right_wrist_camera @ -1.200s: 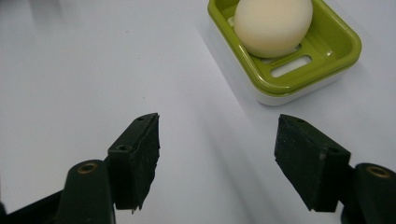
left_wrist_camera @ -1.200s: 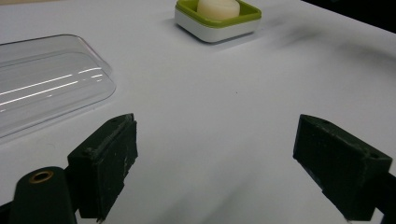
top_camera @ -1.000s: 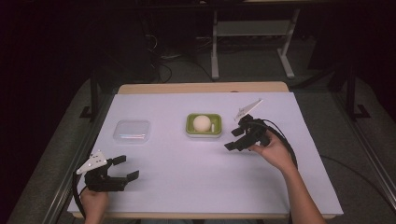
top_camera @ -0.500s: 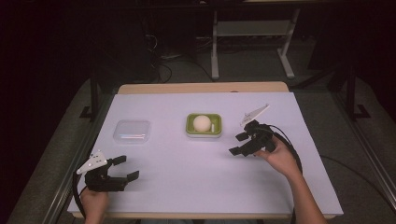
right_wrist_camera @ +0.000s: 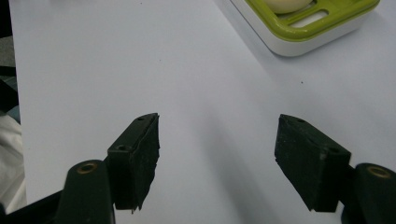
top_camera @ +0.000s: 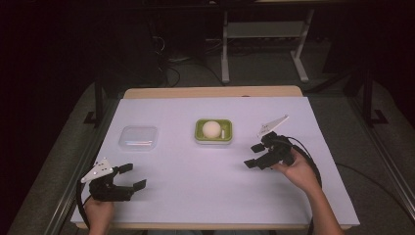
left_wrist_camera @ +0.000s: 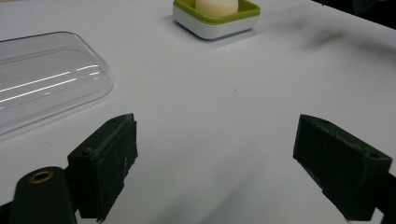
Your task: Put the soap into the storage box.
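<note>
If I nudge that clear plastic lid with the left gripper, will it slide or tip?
The clear lid lies flat and low on the smooth white sheet, so it would probably slide rather than tip. It looks thin and light, so it may skid away or flex. Its glossy surface may slip between the pads.

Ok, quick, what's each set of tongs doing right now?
Left tongs: open, holding nothing, near the clear lid.
Right tongs: open, holding nothing, short of the green soap dish.

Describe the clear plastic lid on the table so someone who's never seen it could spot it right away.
On the white table, look left of the green-rimmed dish that holds a pale ball. The clear plastic lid lies flat there, alone: a see-through, rounded rectangle with nothing inside.
</note>
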A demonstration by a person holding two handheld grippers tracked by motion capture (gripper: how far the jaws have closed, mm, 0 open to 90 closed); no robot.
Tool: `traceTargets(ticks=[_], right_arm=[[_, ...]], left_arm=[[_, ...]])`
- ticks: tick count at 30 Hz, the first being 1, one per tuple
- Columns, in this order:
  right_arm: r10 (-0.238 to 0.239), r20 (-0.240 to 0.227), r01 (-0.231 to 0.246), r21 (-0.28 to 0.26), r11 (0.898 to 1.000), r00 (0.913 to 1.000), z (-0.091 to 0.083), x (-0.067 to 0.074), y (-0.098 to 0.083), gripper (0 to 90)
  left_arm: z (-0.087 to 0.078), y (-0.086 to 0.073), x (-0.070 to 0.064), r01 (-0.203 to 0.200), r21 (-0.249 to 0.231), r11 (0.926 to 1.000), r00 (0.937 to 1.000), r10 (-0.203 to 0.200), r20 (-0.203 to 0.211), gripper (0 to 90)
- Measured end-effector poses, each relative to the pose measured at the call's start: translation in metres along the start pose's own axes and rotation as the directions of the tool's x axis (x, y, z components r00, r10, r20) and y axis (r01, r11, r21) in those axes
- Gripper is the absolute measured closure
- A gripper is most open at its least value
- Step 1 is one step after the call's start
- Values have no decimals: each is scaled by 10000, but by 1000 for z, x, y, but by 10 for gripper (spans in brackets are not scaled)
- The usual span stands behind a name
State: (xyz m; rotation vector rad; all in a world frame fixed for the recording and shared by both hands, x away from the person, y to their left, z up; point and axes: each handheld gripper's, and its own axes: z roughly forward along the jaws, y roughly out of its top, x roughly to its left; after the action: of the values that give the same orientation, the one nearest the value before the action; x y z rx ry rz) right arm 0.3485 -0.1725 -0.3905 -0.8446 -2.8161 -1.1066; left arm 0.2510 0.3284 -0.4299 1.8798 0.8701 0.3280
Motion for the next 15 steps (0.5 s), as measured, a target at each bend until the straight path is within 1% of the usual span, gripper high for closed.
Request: traceTargets(ticks=[1, 3, 7, 8, 11, 15], right_arm=[[20, -15, -20, 31, 10000, 10000, -1, 1, -1, 299], [-30, 17, 30, 9, 10000, 10000, -2, 1, -5, 298], [162, 60, -161, -57, 9999, 9999, -5, 1, -12, 296], [85, 40, -85, -78, 9999, 10000, -6, 0, -14, 296], [244, 98, -243, -104, 9997, 9997, -8, 1, -19, 297], [309, 108, -308, -114, 9995, 9995, -10, 1, -26, 297]], left_arm=[[0, 0, 0, -11, -2, 10000, 10000, 11, 9, 132], [0, 0, -1, 96, 1, 10000, 10000, -96, 1, 131], [1, 0, -1, 57, 17, 10000, 10000, -57, 25, 131], [1, 0, -1, 35, 36, 10000, 10000, -36, 20, 131], [1, 0, -1, 45, 43, 10000, 10000, -45, 9, 131], [1, 0, -1, 52, 43, 10000, 10000, -52, 7, 131]])
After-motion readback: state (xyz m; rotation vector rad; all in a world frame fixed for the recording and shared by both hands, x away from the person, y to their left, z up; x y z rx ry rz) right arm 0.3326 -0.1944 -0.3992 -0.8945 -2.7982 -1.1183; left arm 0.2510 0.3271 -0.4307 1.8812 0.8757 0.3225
